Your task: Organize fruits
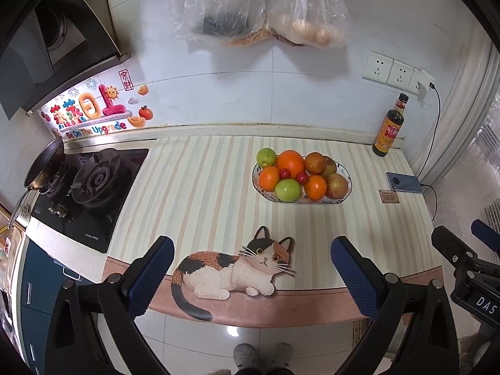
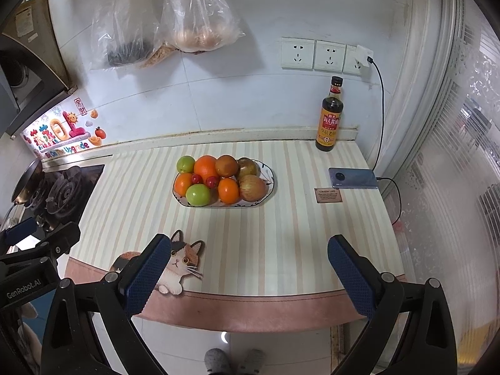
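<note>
A dish (image 2: 268, 184) of fruit (image 2: 204, 167) sits mid-counter (image 2: 281, 250). Far right, a bottle (image 2: 329, 118) stands against the wall below the sockets (image 2: 328, 56); a phone (image 2: 353, 177) lies right of the dish. The stove (image 1: 90, 187) is left. Bags (image 1: 265, 9) hang on the wall beyond.

White tiled wall (image 2: 250, 100) rises behind the striped surface (image 2: 281, 234); sockets (image 2: 312, 53) above it, gas stove (image 1: 90, 184) left, frosted window (image 2: 453, 172) right.
</note>
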The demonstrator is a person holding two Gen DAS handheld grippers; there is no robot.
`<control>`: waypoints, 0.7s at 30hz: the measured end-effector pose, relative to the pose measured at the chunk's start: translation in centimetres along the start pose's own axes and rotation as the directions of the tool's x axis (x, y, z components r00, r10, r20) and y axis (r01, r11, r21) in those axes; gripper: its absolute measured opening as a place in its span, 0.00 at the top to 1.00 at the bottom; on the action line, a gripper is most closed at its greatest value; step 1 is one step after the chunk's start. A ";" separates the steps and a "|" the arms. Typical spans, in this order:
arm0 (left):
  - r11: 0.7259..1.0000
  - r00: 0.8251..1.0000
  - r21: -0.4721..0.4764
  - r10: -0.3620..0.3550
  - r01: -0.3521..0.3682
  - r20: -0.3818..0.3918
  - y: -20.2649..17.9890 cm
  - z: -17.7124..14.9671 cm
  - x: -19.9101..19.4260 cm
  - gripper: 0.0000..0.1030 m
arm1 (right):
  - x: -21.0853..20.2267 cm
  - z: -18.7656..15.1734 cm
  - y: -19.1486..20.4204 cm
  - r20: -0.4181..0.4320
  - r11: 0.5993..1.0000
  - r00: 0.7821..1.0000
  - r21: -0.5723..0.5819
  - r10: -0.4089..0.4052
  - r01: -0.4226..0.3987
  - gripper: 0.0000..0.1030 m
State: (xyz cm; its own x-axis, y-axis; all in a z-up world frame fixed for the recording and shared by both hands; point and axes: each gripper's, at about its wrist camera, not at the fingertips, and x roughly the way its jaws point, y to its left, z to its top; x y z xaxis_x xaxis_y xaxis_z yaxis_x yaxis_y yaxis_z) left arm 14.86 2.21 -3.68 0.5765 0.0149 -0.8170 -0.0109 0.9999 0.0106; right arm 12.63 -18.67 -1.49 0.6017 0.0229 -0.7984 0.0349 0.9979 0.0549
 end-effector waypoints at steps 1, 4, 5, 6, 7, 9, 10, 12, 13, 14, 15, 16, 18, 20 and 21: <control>1.000 1.000 0.000 -0.003 0.003 -0.002 0.0 0.0 0.0 0.00 | -0.1 0.0 0.0 0.001 1.000 1.000 0.001 0.000 0.000 0.01; 1.000 1.000 0.001 -0.004 0.004 -0.002 -0.1 -0.2 -0.2 0.00 | -0.1 0.0 -0.1 0.000 1.000 1.000 -0.003 0.000 0.000 0.01; 1.000 1.000 -0.001 -0.006 0.006 -0.003 -0.2 -0.2 -0.2 0.00 | -0.1 0.0 -0.1 0.000 1.000 1.000 -0.004 0.000 0.000 0.01; 1.000 1.000 0.000 -0.009 0.009 -0.004 -0.3 -0.3 -0.2 0.00 | -0.2 -0.1 -0.2 0.000 1.000 1.000 -0.004 0.000 0.000 0.01; 1.000 1.000 0.002 -0.008 0.008 -0.004 -0.3 -0.3 -0.2 0.00 | -0.1 0.0 -0.1 0.000 1.000 1.000 -0.004 0.000 0.000 0.01; 1.000 1.000 0.004 -0.011 0.011 -0.005 -0.5 -0.4 -0.3 0.00 | -0.2 -0.1 -0.2 0.000 1.000 1.000 -0.004 0.000 0.000 0.01; 1.000 1.000 0.005 -0.012 0.012 -0.006 -0.5 -0.5 -0.2 0.00 | -0.2 -0.1 -0.1 0.000 1.000 1.000 -0.005 0.000 0.000 0.01; 1.000 1.000 0.007 -0.014 0.014 -0.008 -0.5 -0.5 -0.2 0.00 | -0.3 -0.1 -0.2 0.001 1.000 1.000 -0.008 0.000 0.000 0.01; 1.000 1.000 0.007 -0.015 0.015 -0.008 -0.5 -0.6 -0.1 0.00 | -0.3 -0.1 -0.2 0.001 1.000 1.000 -0.008 0.000 0.000 0.01; 1.000 1.000 0.006 -0.015 0.015 -0.007 -0.5 -0.6 -0.2 0.00 | -0.4 -0.1 -0.2 0.001 1.000 1.000 -0.008 0.001 -0.001 0.01; 1.000 1.000 0.007 -0.016 0.016 -0.008 -0.5 -0.6 -0.1 0.00 | -0.4 -0.1 -0.2 0.002 1.000 1.000 -0.010 0.000 0.000 0.01; 1.000 1.000 0.007 -0.016 0.016 -0.008 -0.5 -0.6 -0.2 0.00 | -0.4 -0.1 -0.2 0.002 1.000 1.000 -0.012 0.001 -0.001 0.01; 1.000 1.000 0.007 -0.017 0.017 -0.008 -0.4 -0.6 -0.1 0.00 | -0.5 -0.1 -0.2 0.003 1.000 1.000 -0.015 0.004 -0.004 0.01; 1.000 1.000 0.009 -0.016 0.016 -0.007 -0.4 -0.6 -0.1 0.00 | -0.6 -0.1 -0.2 0.004 1.000 1.000 -0.015 0.006 -0.006 0.01; 1.000 1.000 0.009 -0.015 0.015 -0.007 -0.4 -0.6 -0.1 0.00 | -0.6 -0.1 -0.2 0.005 1.000 1.000 -0.015 0.007 -0.007 0.01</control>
State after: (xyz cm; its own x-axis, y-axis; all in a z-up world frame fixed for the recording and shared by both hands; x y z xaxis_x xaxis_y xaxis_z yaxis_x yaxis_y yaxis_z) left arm 14.30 1.76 -3.91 0.5710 -0.0003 -0.8210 0.0053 1.0000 0.0034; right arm 12.15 -18.91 -1.09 0.6055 0.0298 -0.7953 0.0184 0.9985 0.0515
